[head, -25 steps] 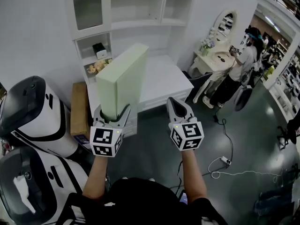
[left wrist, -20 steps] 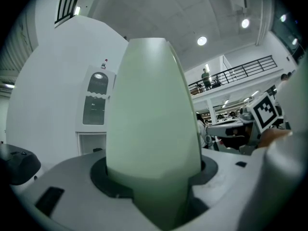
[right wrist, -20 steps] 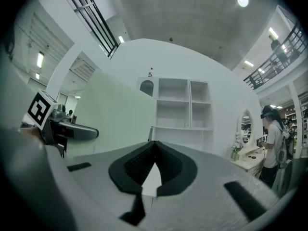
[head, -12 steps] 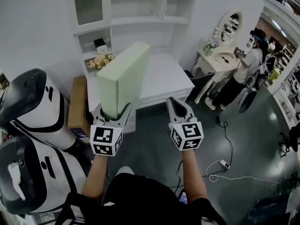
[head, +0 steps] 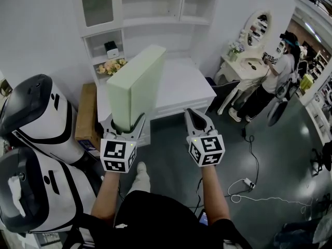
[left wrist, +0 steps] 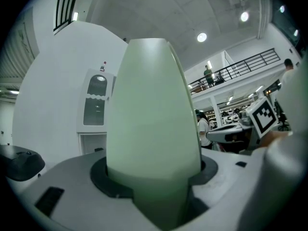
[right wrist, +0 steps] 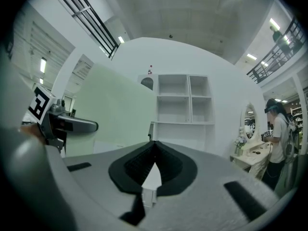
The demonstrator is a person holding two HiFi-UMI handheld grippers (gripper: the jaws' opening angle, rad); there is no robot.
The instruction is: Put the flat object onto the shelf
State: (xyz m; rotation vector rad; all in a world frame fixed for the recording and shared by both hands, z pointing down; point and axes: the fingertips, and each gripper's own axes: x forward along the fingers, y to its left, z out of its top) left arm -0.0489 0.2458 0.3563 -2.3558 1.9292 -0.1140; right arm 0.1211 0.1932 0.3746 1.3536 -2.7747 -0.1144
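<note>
A pale green flat slab [head: 136, 88] stands on its edge in my left gripper [head: 124, 122], whose jaws are shut on its lower end. In the left gripper view the slab [left wrist: 153, 129] fills the middle between the two pads. My right gripper [head: 197, 117] is held beside it to the right, shut with nothing in it; in its own view the jaw tips [right wrist: 153, 146] meet. The white shelf unit [head: 151, 14] with open compartments stands ahead above a white desk [head: 181, 87], and the shelf unit [right wrist: 186, 105] also shows in the right gripper view.
Two white and black robot bodies [head: 33, 123] stand at the left, next to a cardboard box [head: 87, 115]. A person [head: 270, 82] stands by a dressing table with an oval mirror [head: 255, 27] at the right. Cables [head: 249, 183] lie on the dark floor.
The shelf and desk have shifted slightly in the head view as I move nearer. Both grippers keep their places in the picture, and the slab stays held.
</note>
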